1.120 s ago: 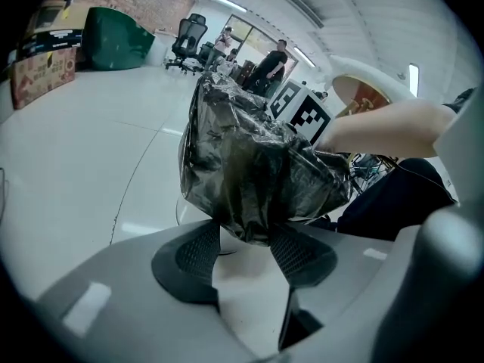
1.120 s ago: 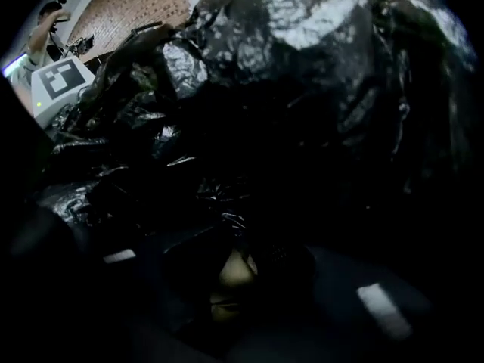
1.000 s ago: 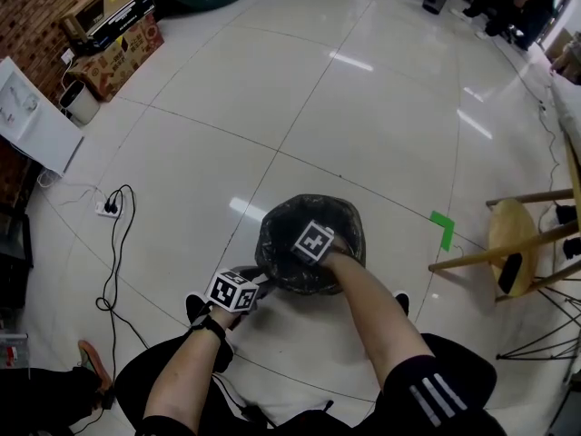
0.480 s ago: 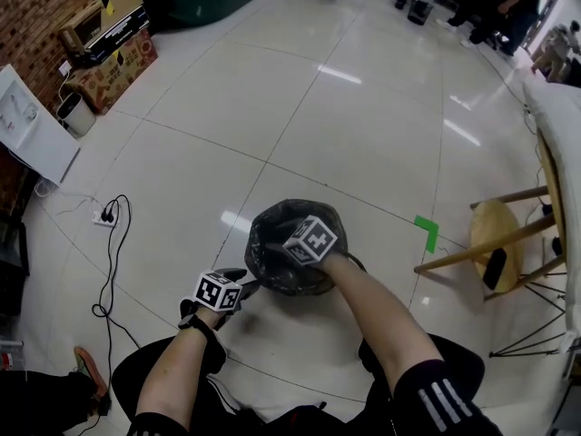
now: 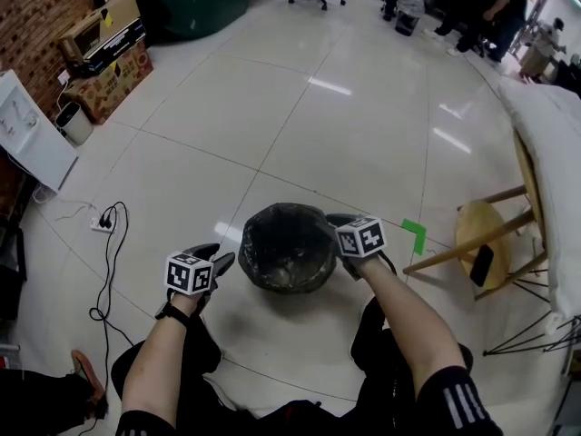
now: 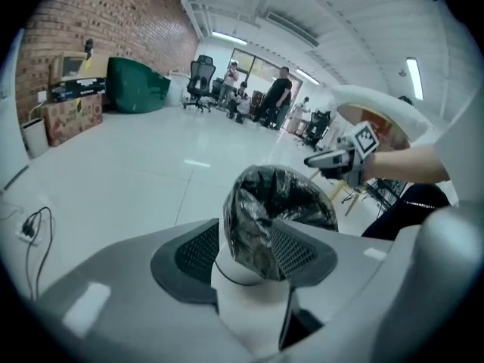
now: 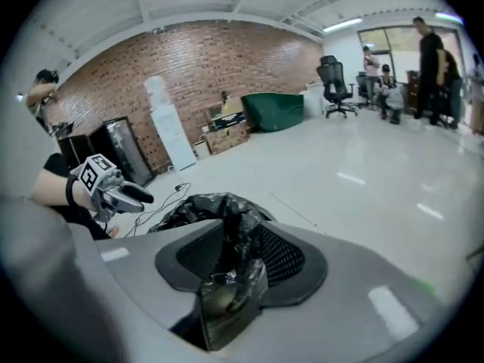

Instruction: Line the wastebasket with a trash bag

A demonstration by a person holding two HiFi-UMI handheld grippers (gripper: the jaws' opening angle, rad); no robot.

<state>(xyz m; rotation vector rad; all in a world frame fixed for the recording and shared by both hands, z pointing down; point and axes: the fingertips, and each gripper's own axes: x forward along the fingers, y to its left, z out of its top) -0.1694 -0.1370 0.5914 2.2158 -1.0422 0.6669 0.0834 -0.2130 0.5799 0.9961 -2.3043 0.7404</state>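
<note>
The wastebasket (image 5: 287, 248) stands on the tiled floor with a black trash bag (image 5: 289, 236) lining it and folded over its rim. My left gripper (image 5: 227, 260) hangs just left of the basket, apart from it, jaws open and empty. In the left gripper view the bagged basket (image 6: 276, 203) shows beyond the open left gripper (image 6: 246, 229). My right gripper (image 5: 334, 223) hovers over the basket's right rim. Its jaws are closing, but a gap still stands between them. In the right gripper view, crumpled bag film (image 7: 227, 206) shows in the gap of the right gripper (image 7: 240, 233).
A wooden stool (image 5: 486, 243) stands at the right, with a green tape mark (image 5: 415, 234) on the floor beside it. A power strip with black cable (image 5: 107, 221) lies at the left. Cardboard boxes (image 5: 109, 53) line the brick wall. People (image 5: 481, 7) stand far back.
The right gripper has come up out of the basket to its right rim. The left gripper has lifted and drawn a little away to the left. The head view has risen.
</note>
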